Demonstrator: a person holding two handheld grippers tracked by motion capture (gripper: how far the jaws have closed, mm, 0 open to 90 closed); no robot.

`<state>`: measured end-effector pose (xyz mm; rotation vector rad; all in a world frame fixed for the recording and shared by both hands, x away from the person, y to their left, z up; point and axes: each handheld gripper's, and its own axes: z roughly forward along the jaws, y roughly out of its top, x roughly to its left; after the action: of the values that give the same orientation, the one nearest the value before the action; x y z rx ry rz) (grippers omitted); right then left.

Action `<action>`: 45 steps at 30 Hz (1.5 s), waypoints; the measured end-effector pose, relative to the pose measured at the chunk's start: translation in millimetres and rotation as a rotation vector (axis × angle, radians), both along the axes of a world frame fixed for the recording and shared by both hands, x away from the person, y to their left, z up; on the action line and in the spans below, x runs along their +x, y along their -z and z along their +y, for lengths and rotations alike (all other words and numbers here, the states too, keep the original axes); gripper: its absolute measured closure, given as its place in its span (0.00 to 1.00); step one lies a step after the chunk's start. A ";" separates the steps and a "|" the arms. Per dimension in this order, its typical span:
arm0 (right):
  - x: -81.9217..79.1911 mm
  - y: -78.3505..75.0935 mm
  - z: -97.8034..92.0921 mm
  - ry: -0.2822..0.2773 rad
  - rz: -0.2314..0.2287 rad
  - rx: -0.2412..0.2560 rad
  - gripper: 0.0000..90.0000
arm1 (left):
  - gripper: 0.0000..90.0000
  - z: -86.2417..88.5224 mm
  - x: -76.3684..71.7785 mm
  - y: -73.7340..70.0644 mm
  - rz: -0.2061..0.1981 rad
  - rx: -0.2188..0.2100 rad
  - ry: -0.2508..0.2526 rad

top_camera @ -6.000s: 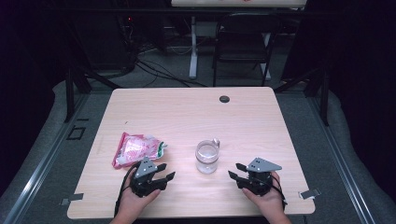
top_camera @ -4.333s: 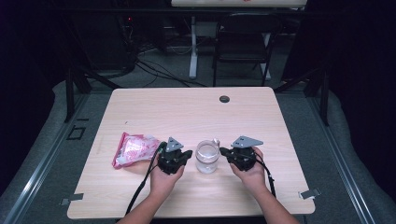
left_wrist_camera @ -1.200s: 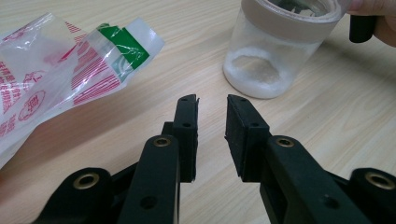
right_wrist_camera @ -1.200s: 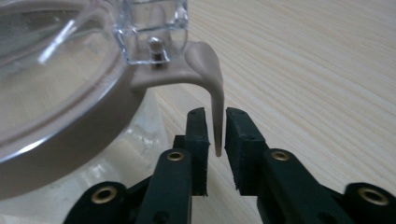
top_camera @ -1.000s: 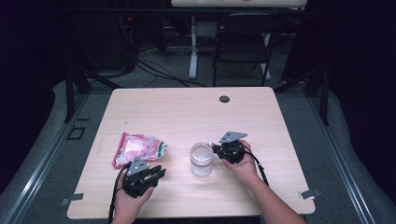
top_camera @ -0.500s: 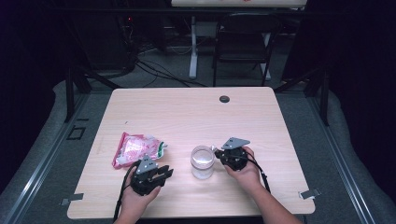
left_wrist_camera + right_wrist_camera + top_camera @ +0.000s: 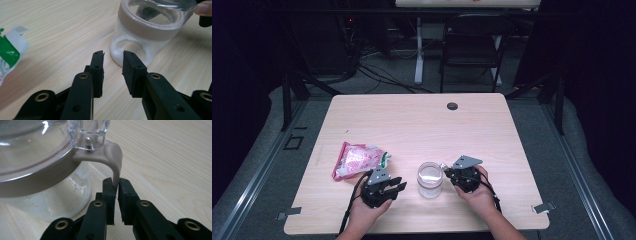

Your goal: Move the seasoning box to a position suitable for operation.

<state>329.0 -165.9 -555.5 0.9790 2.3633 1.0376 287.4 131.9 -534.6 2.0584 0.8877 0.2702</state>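
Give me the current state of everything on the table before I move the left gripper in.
Glass jar: upright, lid on, white powder at the bottom.
Lid tab: pinched between the right gripper's jaws.
Right gripper: shut on the lid tab.
Left gripper: open, short of the jar.
Snack bag: lying flat, torn open.

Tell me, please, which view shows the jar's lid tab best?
The right gripper view: the beige tab hangs down from the lid, pinched between the right gripper jaws. The high view shows it as a tiny speck; the left gripper view shows the jar, tab side hidden.
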 end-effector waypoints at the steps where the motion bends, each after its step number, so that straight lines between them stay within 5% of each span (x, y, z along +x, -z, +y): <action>1: -1.0 -0.2 -0.5 0.000 0.002 0.006 0.93 | 0.76 -0.2 0.5 0.2 0.001 0.000 0.007; 11: -14.0 -22.0 -17.3 -0.081 0.004 0.055 0.87 | 0.72 -5.9 1.3 -0.9 -0.001 0.004 0.025; 20: -8.6 -17.1 -19.0 -0.081 -0.020 0.078 0.76 | 0.72 -8.3 -0.4 1.8 0.004 -0.005 0.023; 26: 3.1 -8.3 -15.3 -0.088 0.006 0.102 0.75 | 0.72 -7.5 -2.4 2.6 0.007 0.005 0.025; 30: 8.0 -5.3 -13.9 -0.085 0.013 0.112 0.75 | 0.72 -6.8 -2.2 2.9 0.006 0.006 0.023; 34: 7.6 -5.0 -13.5 -0.125 0.014 0.112 0.86 | 0.72 -4.4 -1.1 1.4 0.000 0.004 0.015; 45: -6.6 -9.3 -20.7 -0.140 0.009 0.051 0.89 | 0.72 0.5 6.7 -4.4 -0.006 -0.019 0.001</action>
<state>322.4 -186.5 -546.2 0.8480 2.4532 1.1522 294.1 132.4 -530.3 2.0391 0.8827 0.2666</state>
